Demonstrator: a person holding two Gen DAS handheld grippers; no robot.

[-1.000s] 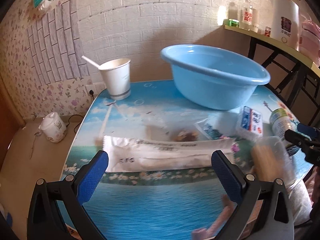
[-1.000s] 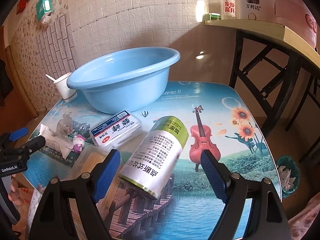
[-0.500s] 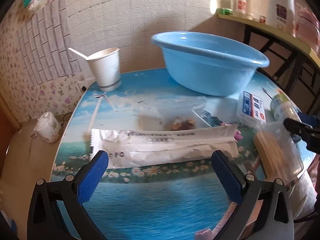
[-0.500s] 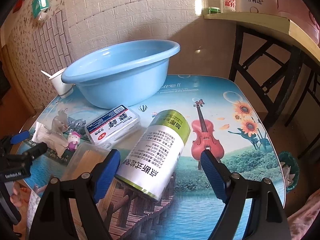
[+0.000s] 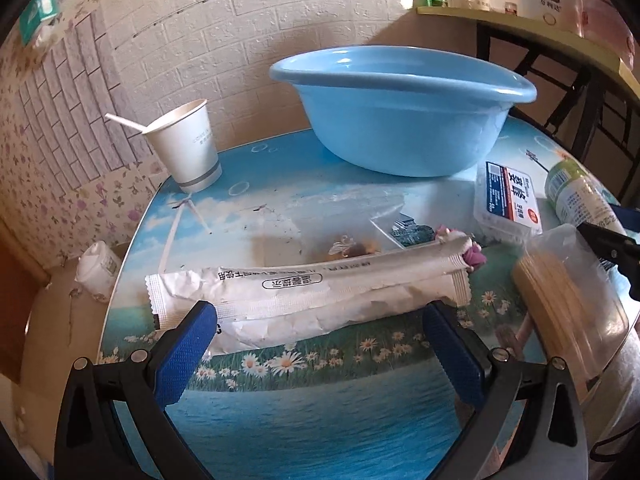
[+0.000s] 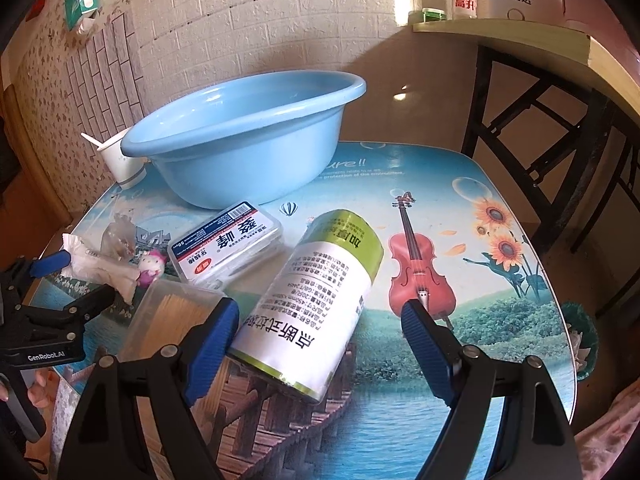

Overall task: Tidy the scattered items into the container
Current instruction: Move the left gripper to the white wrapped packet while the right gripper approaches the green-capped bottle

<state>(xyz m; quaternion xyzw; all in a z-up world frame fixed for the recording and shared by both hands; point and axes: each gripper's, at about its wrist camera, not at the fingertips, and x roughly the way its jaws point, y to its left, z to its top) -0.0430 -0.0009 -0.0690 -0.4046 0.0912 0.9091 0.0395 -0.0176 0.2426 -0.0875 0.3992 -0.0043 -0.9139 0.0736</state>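
Clutter lies across the picture-printed tabletop [image 6: 460,240], none of it inside the light blue plastic basin [image 5: 400,120], which stands beyond both tongs at the far side near the brick-pattern wall. Straight ahead of the left gripper [image 5: 320,340] lies a long white crinkled sachet [image 5: 312,296], crosswise, its near edge between the two blue pads; the jaws stand wide apart and grip nothing. Beyond the sachet's right end sits a small pink toy figure [image 6: 150,266]. The right gripper [image 6: 320,344] is likewise spread open around the near end of a white-labelled roll with green ends [image 6: 316,300], lying on its side (the left pad looks just beside it, the right pad stands clear). Left of that roll rest a clear box of wooden sticks [image 6: 168,316] and a flat clear box with a blue-and-red label [image 6: 228,246]. A white paper cup [image 5: 188,148] stands far left of the basin.
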